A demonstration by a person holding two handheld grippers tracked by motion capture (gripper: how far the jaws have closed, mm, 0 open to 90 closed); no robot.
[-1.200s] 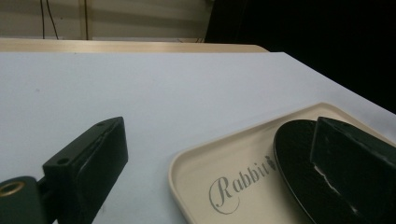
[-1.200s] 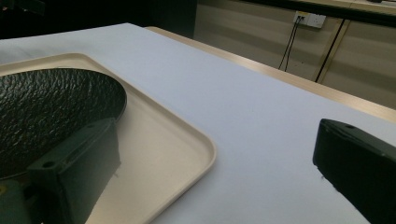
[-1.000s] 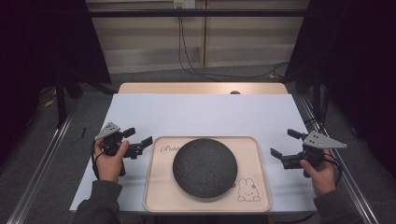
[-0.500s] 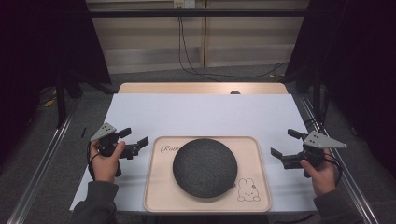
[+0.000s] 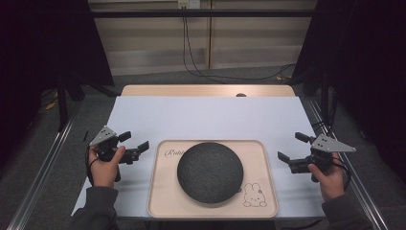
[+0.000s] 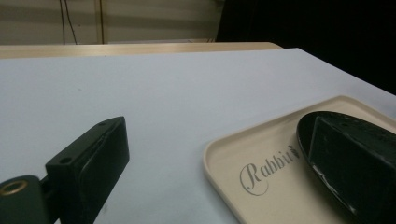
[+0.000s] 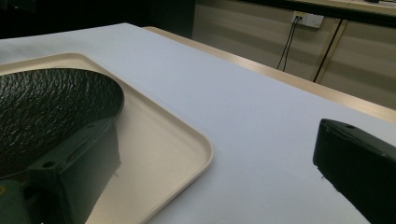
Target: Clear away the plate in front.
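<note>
Shifting left gripper (image 5: 132, 146) slightly; right gripper (image 5: 293, 147) unmoved.

I drew my left gripper (image 5: 133, 145) back toward me and further left, off from the tray (image 5: 160, 201), jaws spread throughout.

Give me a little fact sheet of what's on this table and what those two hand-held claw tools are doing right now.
Surface: white table top
Tray: beige tray, near edge, with "Rabbit" lettering and a rabbit drawing
On tray: dark round textured plate, in the middle
Left gripper: open, holding nothing, just left of the tray
Right gripper: open, holding nothing, just right of the tray
Contact: neither gripper touches the plate
</note>
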